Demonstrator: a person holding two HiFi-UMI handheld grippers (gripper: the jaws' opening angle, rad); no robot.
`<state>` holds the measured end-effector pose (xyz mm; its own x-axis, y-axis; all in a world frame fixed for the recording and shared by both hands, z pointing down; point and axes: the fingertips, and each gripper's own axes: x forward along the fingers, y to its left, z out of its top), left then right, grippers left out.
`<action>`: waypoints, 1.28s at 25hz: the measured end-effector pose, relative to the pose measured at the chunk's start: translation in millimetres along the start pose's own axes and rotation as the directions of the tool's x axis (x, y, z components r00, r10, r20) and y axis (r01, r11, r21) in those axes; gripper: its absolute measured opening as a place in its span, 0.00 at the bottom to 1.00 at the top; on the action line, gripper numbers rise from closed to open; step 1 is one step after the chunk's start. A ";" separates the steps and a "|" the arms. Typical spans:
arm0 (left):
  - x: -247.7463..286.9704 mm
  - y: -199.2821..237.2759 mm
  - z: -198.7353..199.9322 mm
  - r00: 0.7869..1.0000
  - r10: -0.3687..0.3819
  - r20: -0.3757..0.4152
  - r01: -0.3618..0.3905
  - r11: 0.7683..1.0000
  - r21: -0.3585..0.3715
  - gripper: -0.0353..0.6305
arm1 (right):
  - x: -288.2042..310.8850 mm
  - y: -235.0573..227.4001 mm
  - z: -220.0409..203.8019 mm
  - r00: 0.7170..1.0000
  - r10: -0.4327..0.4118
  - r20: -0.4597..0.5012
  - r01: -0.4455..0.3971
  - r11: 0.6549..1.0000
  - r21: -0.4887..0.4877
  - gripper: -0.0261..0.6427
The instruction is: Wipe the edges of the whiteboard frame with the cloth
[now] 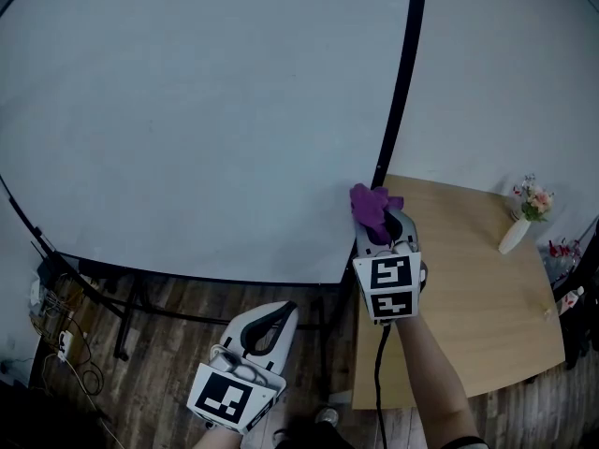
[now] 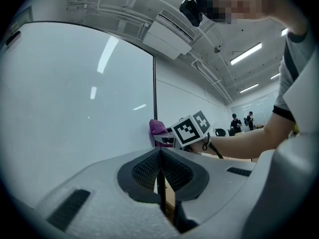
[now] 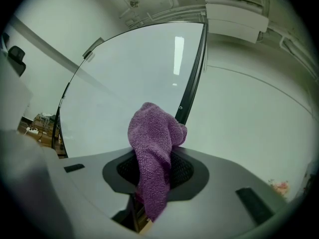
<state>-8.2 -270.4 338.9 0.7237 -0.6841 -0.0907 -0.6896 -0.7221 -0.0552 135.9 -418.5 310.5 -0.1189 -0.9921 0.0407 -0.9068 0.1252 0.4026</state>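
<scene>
Since the whiteboard frame [image 1: 401,82] wants wiping, the right hand-held gripper [image 1: 379,228] clamps the cloth [image 1: 372,204] just beside its black upright edge, apparently poised to start; the left hand-held gripper [image 1: 277,314] hangs closed, empty.

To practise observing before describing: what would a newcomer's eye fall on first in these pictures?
The purple cloth stands out most, pinched in the right tongs at the lower right corner of the big whiteboard, beside its black frame. The left tongs hang shut and empty below the board's bottom edge. A wooden table with a vase of flowers sits to the right.
</scene>
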 end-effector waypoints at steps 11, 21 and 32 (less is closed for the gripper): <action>5.3 3.7 -12.4 1.000 0.000 -0.024 0.000 1.000 -0.010 0.08 | 2.5 18.6 -29.6 1.000 0.018 -0.009 -0.018 0.999 0.028 0.20; 3.7 13.0 -23.6 0.999 0.008 -0.054 -0.009 1.000 -0.020 0.08 | 6.3 31.0 -58.0 0.999 0.031 -0.010 -0.031 0.998 0.056 0.20; 0.0 15.5 -34.3 0.997 0.016 -0.073 -0.018 0.999 -0.028 0.08 | 8.4 47.6 -95.8 0.996 0.065 -0.055 -0.060 0.993 0.099 0.20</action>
<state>-17.9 -285.1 372.2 0.7127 -0.7012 -0.0188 -0.7014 -0.7123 -0.0253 130.6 -421.8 417.6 -0.1553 -0.9809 0.1173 -0.9338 0.1845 0.3067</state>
